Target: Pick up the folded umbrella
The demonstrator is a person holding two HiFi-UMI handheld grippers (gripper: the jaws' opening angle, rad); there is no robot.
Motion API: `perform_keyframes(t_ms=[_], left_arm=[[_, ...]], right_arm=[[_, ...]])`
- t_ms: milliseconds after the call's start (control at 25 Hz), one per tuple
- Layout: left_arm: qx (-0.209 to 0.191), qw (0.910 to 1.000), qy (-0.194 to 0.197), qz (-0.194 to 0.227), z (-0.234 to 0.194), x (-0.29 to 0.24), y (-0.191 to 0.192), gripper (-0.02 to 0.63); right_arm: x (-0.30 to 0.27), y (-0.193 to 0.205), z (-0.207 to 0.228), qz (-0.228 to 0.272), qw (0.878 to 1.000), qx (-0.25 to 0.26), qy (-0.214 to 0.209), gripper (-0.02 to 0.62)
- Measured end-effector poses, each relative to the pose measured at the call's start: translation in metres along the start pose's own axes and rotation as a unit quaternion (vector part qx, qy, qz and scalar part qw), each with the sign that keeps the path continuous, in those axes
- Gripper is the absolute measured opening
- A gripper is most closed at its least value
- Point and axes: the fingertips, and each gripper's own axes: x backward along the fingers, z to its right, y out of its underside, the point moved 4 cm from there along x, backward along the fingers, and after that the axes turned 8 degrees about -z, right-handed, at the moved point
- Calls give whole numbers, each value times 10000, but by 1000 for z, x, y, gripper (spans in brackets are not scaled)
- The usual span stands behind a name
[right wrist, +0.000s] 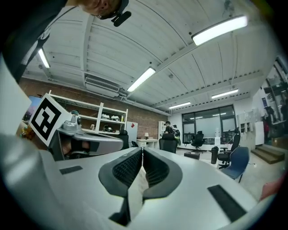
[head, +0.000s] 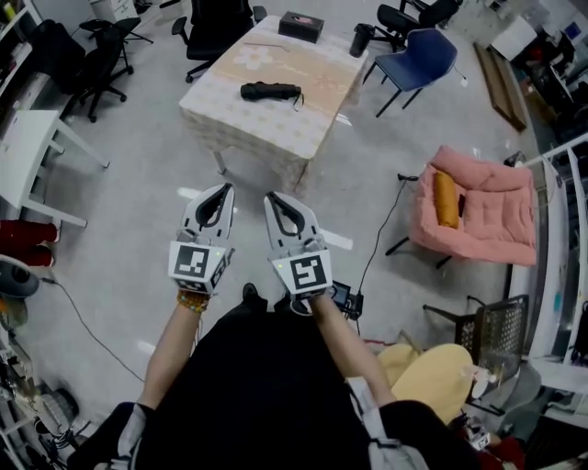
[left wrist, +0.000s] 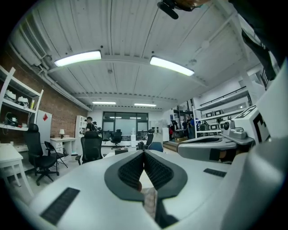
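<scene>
The folded black umbrella [head: 270, 91] lies on the far table [head: 303, 115], which has a pale patterned cloth. Both grippers are held level in front of the person, well short of the table. My left gripper [head: 226, 189] is shut, its tips touching with nothing between them; the same is seen in the left gripper view [left wrist: 144, 152]. My right gripper [head: 270, 196] is also shut and empty, its tips meeting in the right gripper view [right wrist: 142, 150]. The umbrella is hidden behind the jaws in both gripper views.
A black box [head: 301, 26] and a dark bottle [head: 360, 39] stand at the table's far end. A blue chair [head: 418, 61] is to its right, a pink cushioned chair [head: 478, 207] nearer right. Black office chairs [head: 101, 55] and a white desk [head: 28, 156] stand left. Cables cross the floor.
</scene>
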Motion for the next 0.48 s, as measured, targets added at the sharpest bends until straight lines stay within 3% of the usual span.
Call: perform_keyframes(t_ms=[480], left_arm=[[18,9994,334,30,-71,-25,3,14]], right_arm=[[-75,-7,-16,-212,9994,89,242,17]])
